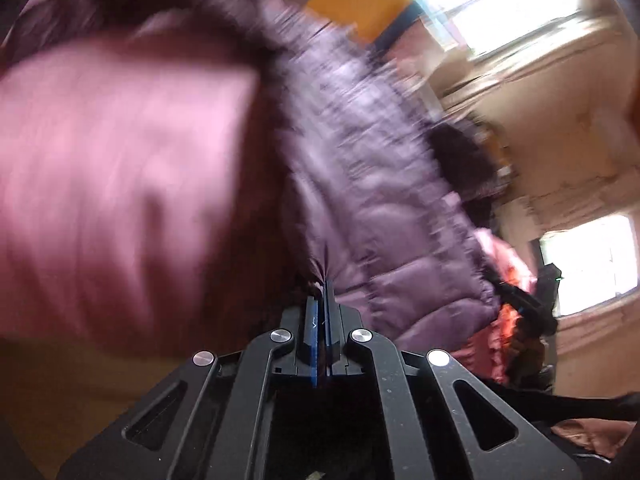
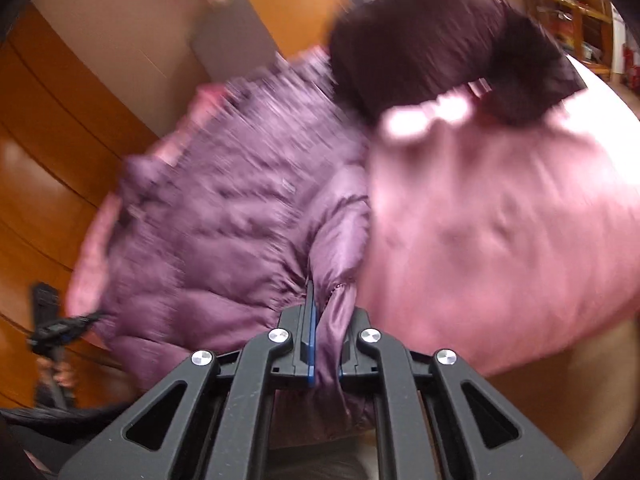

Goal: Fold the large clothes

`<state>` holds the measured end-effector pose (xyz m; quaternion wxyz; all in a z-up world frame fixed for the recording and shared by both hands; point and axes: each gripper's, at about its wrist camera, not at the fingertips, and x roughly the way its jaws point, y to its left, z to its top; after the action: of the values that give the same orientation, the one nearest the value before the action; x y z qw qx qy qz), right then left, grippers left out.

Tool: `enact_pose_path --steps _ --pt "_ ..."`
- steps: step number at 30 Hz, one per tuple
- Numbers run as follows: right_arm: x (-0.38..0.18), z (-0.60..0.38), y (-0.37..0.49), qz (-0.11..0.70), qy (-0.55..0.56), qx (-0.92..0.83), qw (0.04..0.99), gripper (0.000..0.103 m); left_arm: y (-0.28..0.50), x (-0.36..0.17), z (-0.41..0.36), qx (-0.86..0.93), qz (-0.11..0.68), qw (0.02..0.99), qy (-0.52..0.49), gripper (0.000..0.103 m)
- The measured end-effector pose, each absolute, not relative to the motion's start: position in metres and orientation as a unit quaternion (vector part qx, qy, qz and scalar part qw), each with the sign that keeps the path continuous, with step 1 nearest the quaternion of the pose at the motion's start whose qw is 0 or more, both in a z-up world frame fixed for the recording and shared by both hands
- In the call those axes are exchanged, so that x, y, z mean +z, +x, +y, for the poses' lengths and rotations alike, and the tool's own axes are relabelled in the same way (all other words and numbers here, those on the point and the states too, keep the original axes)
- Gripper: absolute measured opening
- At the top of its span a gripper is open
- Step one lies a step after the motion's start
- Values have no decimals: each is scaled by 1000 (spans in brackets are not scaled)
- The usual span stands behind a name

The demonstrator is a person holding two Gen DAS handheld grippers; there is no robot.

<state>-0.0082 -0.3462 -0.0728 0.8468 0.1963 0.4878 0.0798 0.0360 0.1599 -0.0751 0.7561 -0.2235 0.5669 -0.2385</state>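
Both grippers' fingers (image 1: 321, 312) (image 2: 326, 320) pinch the purple puffer jacket (image 2: 224, 216).

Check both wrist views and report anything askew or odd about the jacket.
The purple puffer jacket hangs bunched and lopsided, pink lining turned outward. The right gripper clamps a thick wad; the left gripper pinches only a thin edge. Heavy blur hides detail.

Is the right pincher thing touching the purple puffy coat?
Touching. The right wrist view shows the right gripper shut on a bunched fold of the purple puffy coat, the fabric pinched between its fingers.
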Motion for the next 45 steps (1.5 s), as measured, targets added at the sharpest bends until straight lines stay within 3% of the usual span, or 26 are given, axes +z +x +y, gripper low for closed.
enact_pose_path --steps 4,7,8,9,10,11,12,14,31,36,45 --pt "-112 -337 -3 535 163 54 828 5 29 -114 155 -166 620 748 -167 0" --pt "-108 -333 1 543 134 53 828 9 24 -104 161 -179 590 765 -184 0" --pt "-104 -334 4 543 126 52 828 18 23 -98 164 -185 576 773 -190 0" --pt "-98 -335 5 541 113 46 832 39 19 -90 169 -196 561 780 -198 0" --pt "-90 -336 7 533 100 38 839 49 18 -81 175 -198 545 789 -204 3" --pt "-80 -336 8 517 87 29 851 56 18 -75 181 -193 532 798 -208 16" --pt "-72 -334 9 502 80 28 861 57 20 -66 190 -179 511 813 -216 44" --pt "-56 -325 17 474 78 37 876 66 23 -54 203 -139 480 835 -230 80" --pt "-74 -169 142 430 40 112 895 71 86 -67 332 116 415 841 -328 81" --pt "-92 -159 154 435 32 103 894 80 102 -68 372 144 395 830 -367 81" --pt "-107 -161 158 426 43 103 898 85 161 -72 421 190 379 814 -397 81"
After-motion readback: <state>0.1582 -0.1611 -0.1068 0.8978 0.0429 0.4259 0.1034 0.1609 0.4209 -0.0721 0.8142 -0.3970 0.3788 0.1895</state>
